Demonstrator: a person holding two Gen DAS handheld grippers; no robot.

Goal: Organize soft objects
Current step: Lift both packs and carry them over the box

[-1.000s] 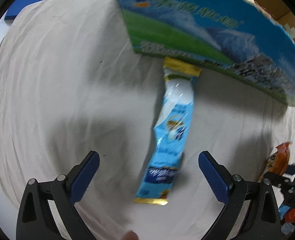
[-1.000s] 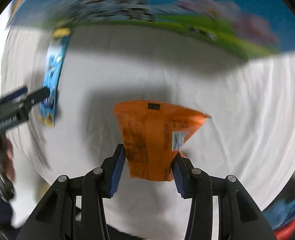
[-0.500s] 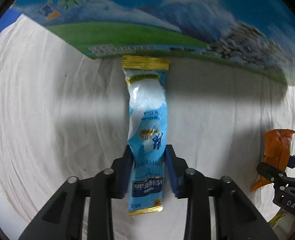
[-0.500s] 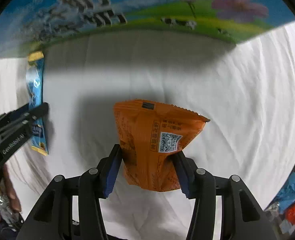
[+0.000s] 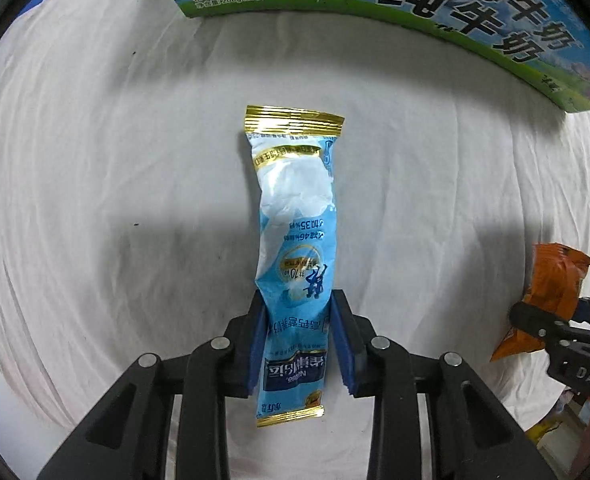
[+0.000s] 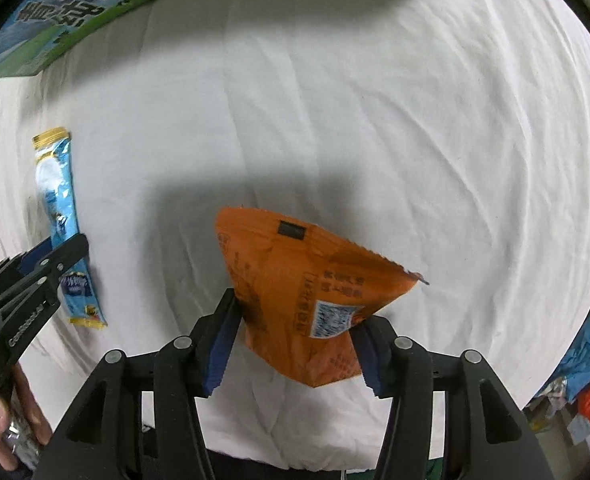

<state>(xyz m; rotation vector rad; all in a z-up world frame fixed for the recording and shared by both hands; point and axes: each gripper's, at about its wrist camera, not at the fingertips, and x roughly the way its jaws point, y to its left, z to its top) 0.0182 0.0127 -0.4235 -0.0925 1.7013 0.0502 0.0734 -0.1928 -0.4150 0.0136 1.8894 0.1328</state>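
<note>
Grippers both occupied. The left gripper point(image 5: 299, 340) is clamped on the lower part of a long light-blue foil sachet with gold-sealed ends point(image 5: 295, 248), its blue pads point(image 5: 257, 344) pressing both sides, the sachet held out over the wrinkled white cloth point(image 5: 95, 200). The right gripper point(image 6: 295, 344) is clenched on a crumpled orange plastic snack packet point(image 6: 295, 288), likewise over the cloth. A blue-and-green printed milk carton box point(image 5: 435, 4) stands at the cloth's far edge, well apart from both packets.

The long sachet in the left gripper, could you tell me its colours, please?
Light blue and white sachet with gold end seals; clearest in the left wrist view.
</note>
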